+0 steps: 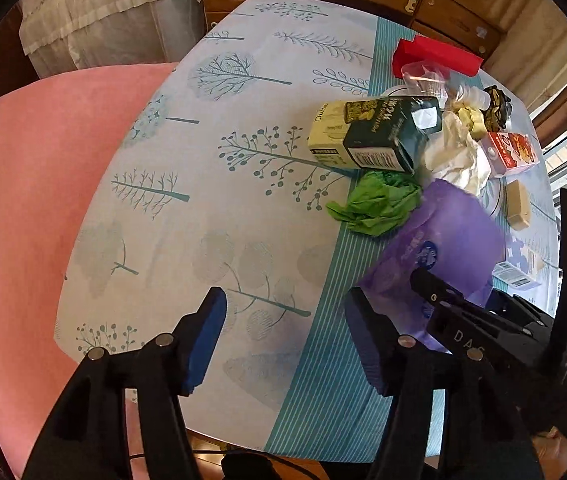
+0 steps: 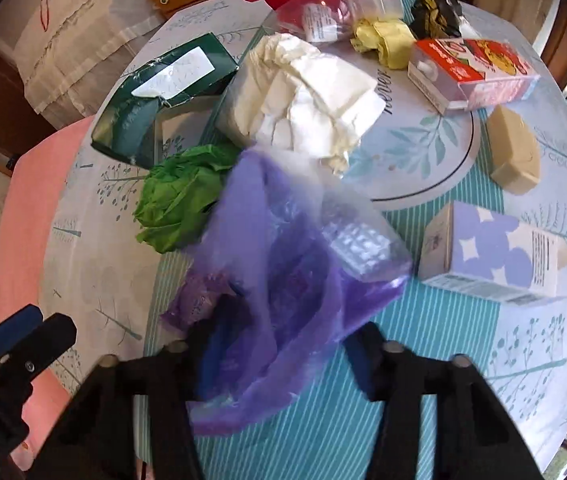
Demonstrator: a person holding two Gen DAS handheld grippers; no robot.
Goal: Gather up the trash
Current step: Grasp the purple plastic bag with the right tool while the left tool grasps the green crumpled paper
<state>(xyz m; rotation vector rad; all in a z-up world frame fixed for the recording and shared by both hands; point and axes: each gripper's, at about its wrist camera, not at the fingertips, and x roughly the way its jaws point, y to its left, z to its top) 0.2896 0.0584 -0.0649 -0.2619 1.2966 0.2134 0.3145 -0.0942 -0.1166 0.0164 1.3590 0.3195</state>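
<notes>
So I'm looking down at the round table (image 1: 243,208) with the tree-print cloth, and everything sits around the big white plate (image 2: 423,152) in the middle of it. That plate carries the red and white carton (image 2: 471,72) on its far edge, lying on its side, and the crumpled white paper (image 2: 307,100) slumps over its left rim. Nothing else looks like it's actually on the plate.

The purple plastic bag (image 2: 283,300) is the main thing here: thin, see-through, rumpled, mouth gaping toward the plate, a bit motion-blurred. Through the film I can see something clear and ridged inside, can't tell what. It lies on the near side of the plate, right in front of my right gripper (image 2: 279,356). The jaws there are spread, with the bag draped over the left finger and bunched into the gap. I can't tell if anything is actually pinched.

Left of the plate: the dark green carton (image 1: 375,136) on its side, and nearer to me the green crumpled paper (image 1: 375,204), touching the bag. On the plate's near right sits the purple-flowered carton (image 2: 495,260), and right of the plate the tan block (image 2: 515,156). Beyond the plate there's a yellow paper wad (image 2: 387,38).

My left gripper (image 1: 283,340) hangs over bare cloth well left of the plate, jaws wide apart, holding nothing; the bag sits just off its right finger.
</notes>
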